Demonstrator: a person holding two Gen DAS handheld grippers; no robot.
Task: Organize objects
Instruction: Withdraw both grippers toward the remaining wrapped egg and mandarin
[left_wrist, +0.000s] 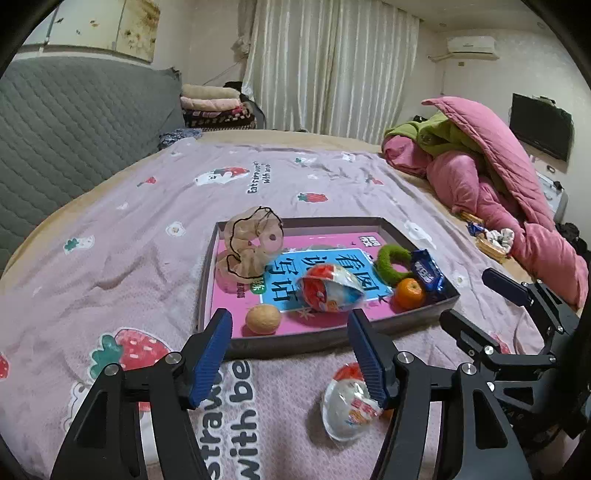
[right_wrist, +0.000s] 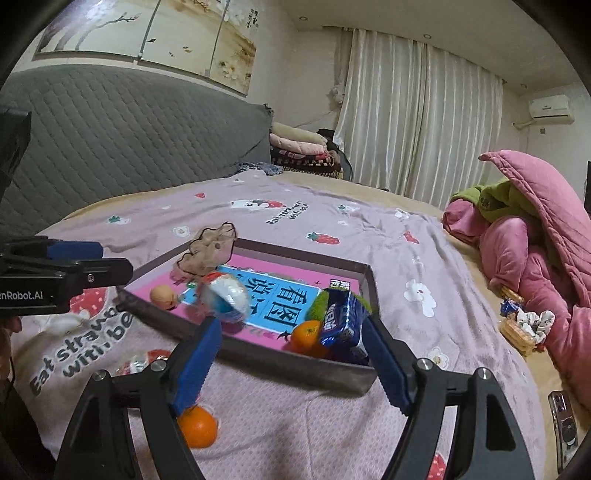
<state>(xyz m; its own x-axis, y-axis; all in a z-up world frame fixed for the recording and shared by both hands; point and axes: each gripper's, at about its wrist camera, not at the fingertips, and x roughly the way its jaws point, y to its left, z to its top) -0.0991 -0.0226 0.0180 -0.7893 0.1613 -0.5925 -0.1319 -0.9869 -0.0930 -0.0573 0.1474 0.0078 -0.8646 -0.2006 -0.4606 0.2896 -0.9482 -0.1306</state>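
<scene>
Both my grippers, left and right, hang spread wide, gripping nothing, before the tray's near edge. An egg-shaped snack and an orange lie on the blanket just beneath them (the rest sits inside the tray). I judge loading is nearly finished; next I should lower onto one.

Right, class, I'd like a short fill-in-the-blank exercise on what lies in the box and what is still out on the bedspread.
1. The box rests on a bedspread printed with ____.
2. The scrunchie inside the box, beside the blue snack pack, is coloured ____.
3. The fruit lying outside the box, under the right gripper, is an ____.
4. Both the left gripper and the right gripper are ____.

Missing words: strawberries; green; orange; open
</scene>
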